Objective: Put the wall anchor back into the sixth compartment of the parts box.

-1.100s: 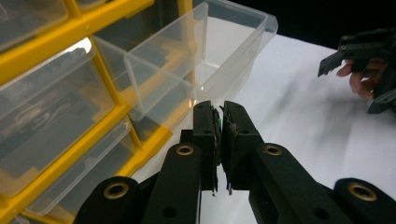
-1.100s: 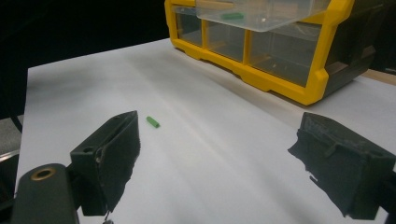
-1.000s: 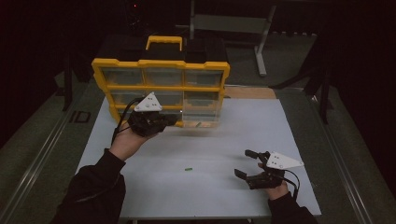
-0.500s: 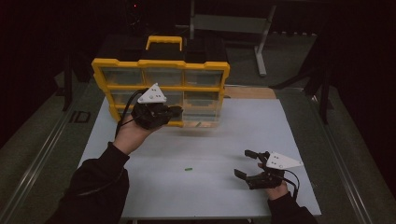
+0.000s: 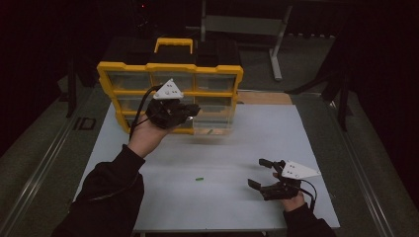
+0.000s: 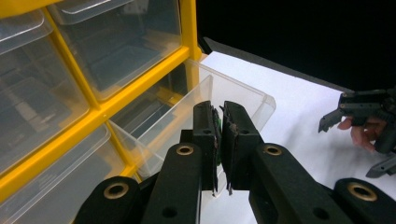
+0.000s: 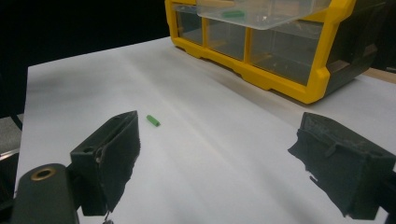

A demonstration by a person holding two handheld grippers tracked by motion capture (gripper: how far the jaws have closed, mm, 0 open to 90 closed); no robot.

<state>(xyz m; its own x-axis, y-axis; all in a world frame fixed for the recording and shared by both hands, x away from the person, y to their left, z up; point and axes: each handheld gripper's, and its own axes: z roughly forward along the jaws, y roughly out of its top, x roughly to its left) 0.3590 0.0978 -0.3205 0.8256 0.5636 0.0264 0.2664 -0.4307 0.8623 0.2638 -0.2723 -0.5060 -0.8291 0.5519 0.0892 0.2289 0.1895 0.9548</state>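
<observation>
A yellow-framed organizer [image 5: 170, 66] with clear drawers stands at the table's back. Its lower right drawer [image 5: 216, 123] is pulled out, with a small green piece [image 7: 232, 14] lying in it. My left gripper [image 5: 193, 111] hovers at that drawer's front; in the left gripper view its jaws [image 6: 218, 109] are shut on a thin green piece [image 6: 217, 135] above the open drawer [image 6: 233, 100]. Another green piece [image 5: 199, 179] lies loose on the white table [image 5: 306, 133]. To its right my right gripper [image 5: 258, 173] rests low, its jaws [image 7: 219, 149] wide open and empty, facing the loose piece [image 7: 152, 120].
The organizer's yellow handle [image 5: 174, 43] sticks up behind it. A metal stand [image 5: 242, 24] is beyond the table. A wooden strip [image 5: 264, 98] runs along the back right edge. My right gripper [image 6: 364, 112] also shows far off in the left gripper view.
My left hand has risen and shifted slightly right, closer to the pulled-out drawer, jaws still shut. The right gripper has stayed where it was.
</observation>
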